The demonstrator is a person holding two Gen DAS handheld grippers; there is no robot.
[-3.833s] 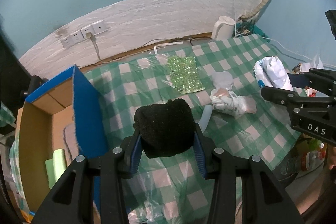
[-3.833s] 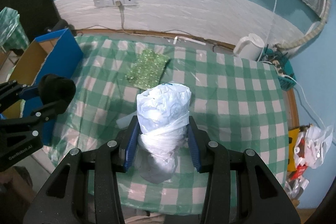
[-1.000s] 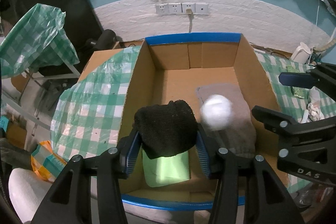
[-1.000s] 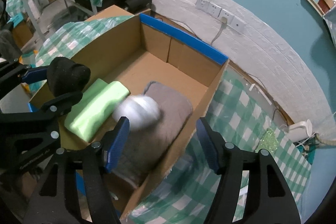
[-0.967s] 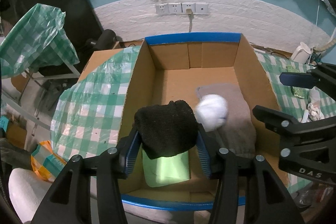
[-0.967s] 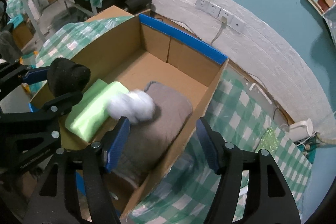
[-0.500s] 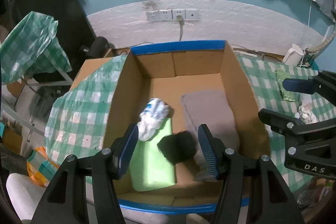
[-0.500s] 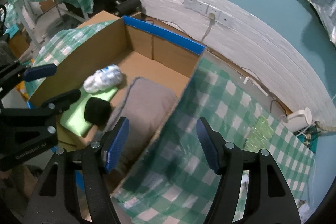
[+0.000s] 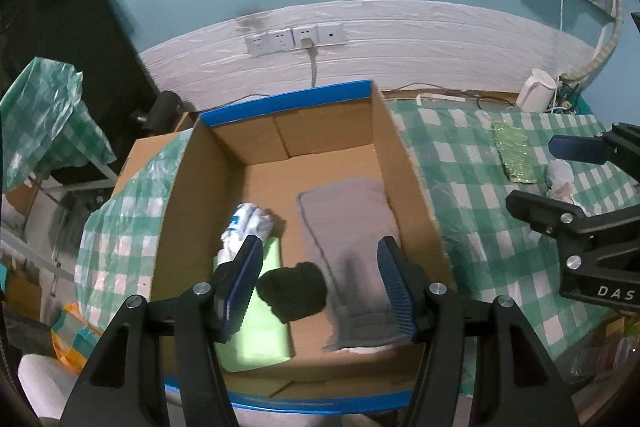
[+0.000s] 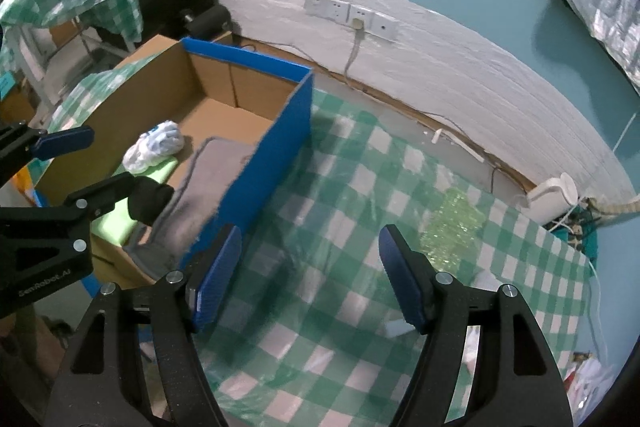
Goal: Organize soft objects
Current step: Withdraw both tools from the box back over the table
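A cardboard box [image 9: 404, 163] with blue rims holds a black knit piece [image 9: 294, 291], a white plastic bundle [image 9: 244, 227], a green foam pad [image 9: 262, 335] and a grey cloth [image 9: 348, 223]. My left gripper [image 9: 320, 275] is open and empty above the box. My right gripper [image 10: 310, 267] is open and empty over the green checked table [image 10: 360, 211], right of the box [image 10: 280, 147]. A green glittery sheet [image 10: 452, 223] and a crumpled white bundle [image 9: 560, 183] lie on the table.
A white kettle [image 10: 554, 195] and cables stand at the table's far right. Wall sockets [image 9: 294, 37] sit on the white wall behind. A second checked cover [image 9: 44, 123] hangs at the left.
Both grippers opened and dropped their loads: the white bundle and the black knit piece now lie in the box. My right gripper has swung right, over the table.
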